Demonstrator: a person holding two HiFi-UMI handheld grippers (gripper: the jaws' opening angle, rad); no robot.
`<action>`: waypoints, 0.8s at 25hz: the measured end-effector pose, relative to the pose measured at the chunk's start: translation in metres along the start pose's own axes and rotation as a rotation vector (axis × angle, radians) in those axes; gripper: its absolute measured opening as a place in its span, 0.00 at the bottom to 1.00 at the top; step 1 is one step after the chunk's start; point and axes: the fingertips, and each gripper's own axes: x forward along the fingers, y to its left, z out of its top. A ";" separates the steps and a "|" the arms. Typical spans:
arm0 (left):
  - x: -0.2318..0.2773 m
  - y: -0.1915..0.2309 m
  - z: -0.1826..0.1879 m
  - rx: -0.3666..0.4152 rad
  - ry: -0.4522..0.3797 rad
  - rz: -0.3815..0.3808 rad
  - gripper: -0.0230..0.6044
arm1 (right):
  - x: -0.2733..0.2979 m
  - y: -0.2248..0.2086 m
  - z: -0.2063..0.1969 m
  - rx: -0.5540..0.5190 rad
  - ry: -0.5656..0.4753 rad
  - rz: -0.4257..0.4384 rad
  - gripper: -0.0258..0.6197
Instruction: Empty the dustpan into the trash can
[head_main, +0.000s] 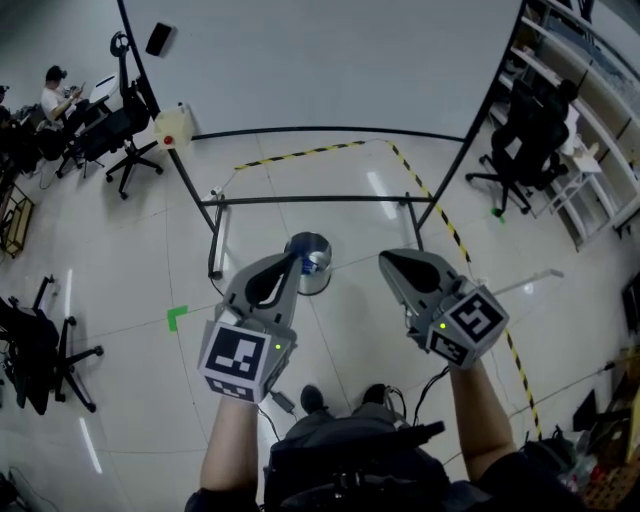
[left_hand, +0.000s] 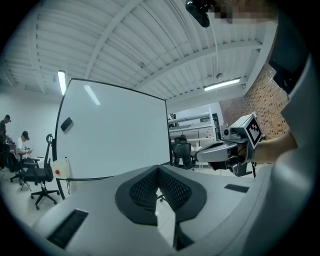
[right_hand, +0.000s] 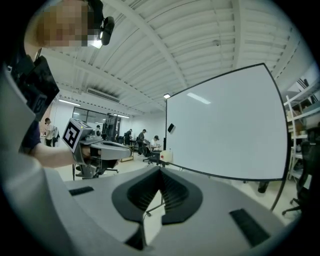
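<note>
Jaws of my left gripper (head_main: 292, 262) and right gripper (head_main: 386, 262) are pressed together, holding nothing — trash can (head_main: 320, 245) shows beside the left tip.

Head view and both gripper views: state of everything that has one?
left hand-held gripper: shut, nothing between the jaws.
right hand-held gripper: shut, nothing between the jaws.
trash can: upright on the floor, top open, something blue inside.
whiteboard: upright on its frame, surface blank.
</note>
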 end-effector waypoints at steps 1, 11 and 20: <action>-0.001 -0.002 -0.001 0.001 0.001 -0.007 0.03 | -0.001 0.002 -0.002 0.000 0.005 -0.002 0.05; 0.000 -0.038 0.004 0.033 -0.007 -0.031 0.03 | -0.025 0.010 -0.004 0.007 -0.013 0.013 0.05; 0.004 -0.086 0.012 0.062 -0.008 -0.028 0.03 | -0.072 0.000 -0.008 0.003 -0.028 0.018 0.05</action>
